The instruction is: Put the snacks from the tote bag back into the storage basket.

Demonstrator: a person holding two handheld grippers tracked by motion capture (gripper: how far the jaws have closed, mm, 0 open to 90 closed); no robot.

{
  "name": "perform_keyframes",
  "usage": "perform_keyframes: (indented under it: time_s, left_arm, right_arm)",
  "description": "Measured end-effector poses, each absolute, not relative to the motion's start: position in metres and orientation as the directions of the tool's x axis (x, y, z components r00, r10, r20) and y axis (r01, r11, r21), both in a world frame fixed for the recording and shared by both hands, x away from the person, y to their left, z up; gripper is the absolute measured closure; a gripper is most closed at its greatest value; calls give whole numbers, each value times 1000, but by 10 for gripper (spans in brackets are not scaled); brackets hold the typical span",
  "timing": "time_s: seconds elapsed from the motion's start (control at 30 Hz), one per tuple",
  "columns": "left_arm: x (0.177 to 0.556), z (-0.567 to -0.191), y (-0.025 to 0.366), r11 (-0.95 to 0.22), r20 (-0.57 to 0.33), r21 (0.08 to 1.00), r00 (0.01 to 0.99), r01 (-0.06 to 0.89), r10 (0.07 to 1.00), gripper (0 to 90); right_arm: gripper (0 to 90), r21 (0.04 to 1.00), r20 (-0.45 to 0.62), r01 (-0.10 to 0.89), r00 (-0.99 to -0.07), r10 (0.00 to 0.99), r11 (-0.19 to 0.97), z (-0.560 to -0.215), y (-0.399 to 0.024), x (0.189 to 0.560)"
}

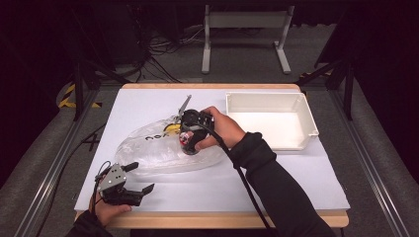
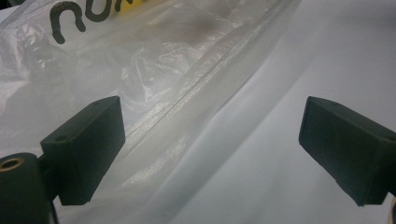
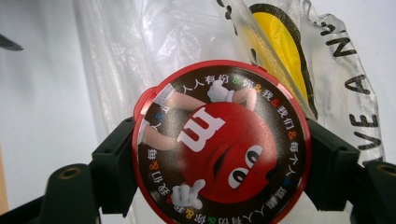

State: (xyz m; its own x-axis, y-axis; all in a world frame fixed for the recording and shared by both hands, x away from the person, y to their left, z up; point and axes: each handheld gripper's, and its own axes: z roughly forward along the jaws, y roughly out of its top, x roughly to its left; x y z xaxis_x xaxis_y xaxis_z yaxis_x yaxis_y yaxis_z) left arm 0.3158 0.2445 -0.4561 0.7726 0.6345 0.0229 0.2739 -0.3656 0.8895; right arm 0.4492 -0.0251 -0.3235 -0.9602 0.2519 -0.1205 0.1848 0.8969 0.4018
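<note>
Lab: black curtains [image 1: 44, 49], floor cables [image 1: 158, 54]

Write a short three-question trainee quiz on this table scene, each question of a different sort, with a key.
1. True or false: the right tool is shut on the round red candy tin with the cartoon lid.
2. Multiple choice: the left tool is
A. shut on the bag
B. open near the bag's edge
C. inside the tray
3. Fill in the missing word: the white rectangular plastic tray stands to the ____ of the clear crinkled plastic bag with black lettering in the high view.

Key: 1 true; 2 B; 3 right.
</note>
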Motion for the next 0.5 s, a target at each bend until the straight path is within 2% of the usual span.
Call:
perform_keyframes:
  time_s: [0.5]
  left_arm:
    - [317,-456,243,-376,21,882,772,286,636,75]
  right_arm:
    - [249,407,-140,205,-949,283,890,-296,-60,438]
